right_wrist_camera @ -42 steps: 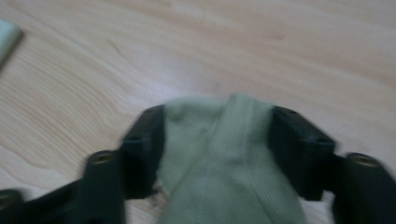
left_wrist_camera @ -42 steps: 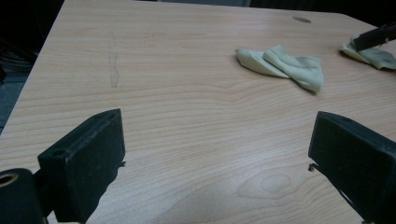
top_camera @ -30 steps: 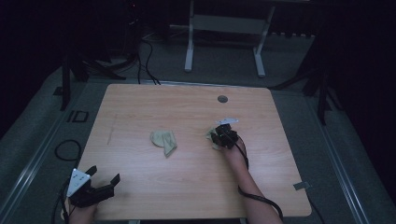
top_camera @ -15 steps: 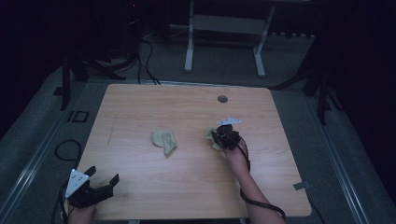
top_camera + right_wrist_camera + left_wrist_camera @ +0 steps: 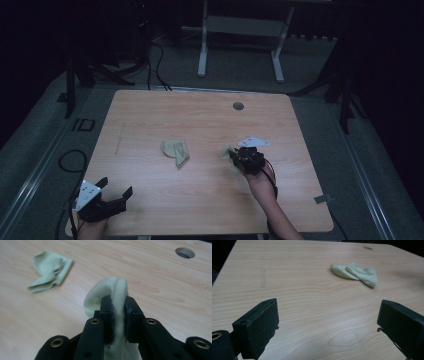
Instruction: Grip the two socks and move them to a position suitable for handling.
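Observation:
A crumpled pale green cloth point(image 5: 176, 151) lies near the middle of the wooden table point(image 5: 200, 110); it is also in the left gripper view point(image 5: 355, 272) and the right gripper view point(image 5: 51, 270). A second pale green cloth point(image 5: 105, 290) is pinched between the jaws of my right gripper point(image 5: 117, 302), which have just been closing on it. In the high view that gripper point(image 5: 234, 157) hangs right of centre with the cloth point(image 5: 228, 151) bunched at its tip. My left gripper point(image 5: 115, 186) rests at the near left corner, jaws wide apart point(image 5: 327, 315) with nothing between them.
A round cable hole point(image 5: 238, 106) sits near the table's far edge, also in the right gripper view point(image 5: 185, 252). Cables point(image 5: 70, 160) lie on the dark floor to the left. A metal stand point(image 5: 240, 40) rises behind the table.
My right gripper has come back toward the person and risen, with the second cloth lifted in its jaws. The left gripper and the lying cloth have stayed put.

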A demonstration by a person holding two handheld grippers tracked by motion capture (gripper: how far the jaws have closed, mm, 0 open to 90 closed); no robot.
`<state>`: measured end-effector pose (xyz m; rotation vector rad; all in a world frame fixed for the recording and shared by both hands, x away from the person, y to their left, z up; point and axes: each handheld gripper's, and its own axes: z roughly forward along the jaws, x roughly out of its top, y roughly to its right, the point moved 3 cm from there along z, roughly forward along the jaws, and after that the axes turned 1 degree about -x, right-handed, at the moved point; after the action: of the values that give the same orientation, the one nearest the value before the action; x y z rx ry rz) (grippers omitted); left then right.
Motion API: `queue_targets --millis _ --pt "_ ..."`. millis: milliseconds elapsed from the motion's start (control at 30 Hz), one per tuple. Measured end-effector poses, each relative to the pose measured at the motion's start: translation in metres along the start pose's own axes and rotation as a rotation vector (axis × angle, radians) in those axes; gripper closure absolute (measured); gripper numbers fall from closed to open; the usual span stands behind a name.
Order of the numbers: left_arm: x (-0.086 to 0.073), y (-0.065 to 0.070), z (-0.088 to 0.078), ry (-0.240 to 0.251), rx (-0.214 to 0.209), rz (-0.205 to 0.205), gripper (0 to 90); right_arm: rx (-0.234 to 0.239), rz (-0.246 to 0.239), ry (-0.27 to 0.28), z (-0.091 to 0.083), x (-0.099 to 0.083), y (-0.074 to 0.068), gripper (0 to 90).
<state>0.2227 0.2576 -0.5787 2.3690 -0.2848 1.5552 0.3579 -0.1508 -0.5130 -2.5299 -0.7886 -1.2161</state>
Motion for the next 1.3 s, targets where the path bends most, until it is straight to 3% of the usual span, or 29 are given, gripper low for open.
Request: queue_targets --millis 200,433,533,767,967,1100,1200,1300 --pt "0.003 0.012 0.002 0.006 -0.028 0.018 3.9 0.012 -0.011 0.007 -0.021 -0.016 -0.014 79.4" --pt "0.003 0.018 0.005 -0.001 -0.044 0.030 4.0 0.082 -0.033 0.008 -0.036 -0.040 -0.043 79.3" --pt "0.003 0.021 0.006 -0.003 -0.053 0.030 3.9 0.120 -0.036 -0.006 -0.036 -0.053 -0.059 79.3" --pt "0.003 0.031 0.009 -0.012 -0.077 0.052 4.0 0.158 -0.033 -0.053 -0.022 -0.081 -0.085 79.1" --pt "0.002 0.046 0.015 -0.039 -0.127 0.085 4.0 0.120 -0.076 -0.077 -0.006 -0.094 -0.102 78.4" --pt "0.004 0.059 0.016 -0.029 -0.171 0.065 4.0 0.088 -0.112 -0.060 -0.004 -0.096 -0.106 77.4" --pt "0.007 0.072 0.018 -0.030 -0.214 0.056 4.6 0.098 -0.108 -0.057 -0.004 -0.097 -0.108 69.8" --pt "0.008 0.090 0.022 -0.052 -0.256 0.090 4.7 0.170 -0.075 -0.058 -0.010 -0.091 -0.106 55.7"
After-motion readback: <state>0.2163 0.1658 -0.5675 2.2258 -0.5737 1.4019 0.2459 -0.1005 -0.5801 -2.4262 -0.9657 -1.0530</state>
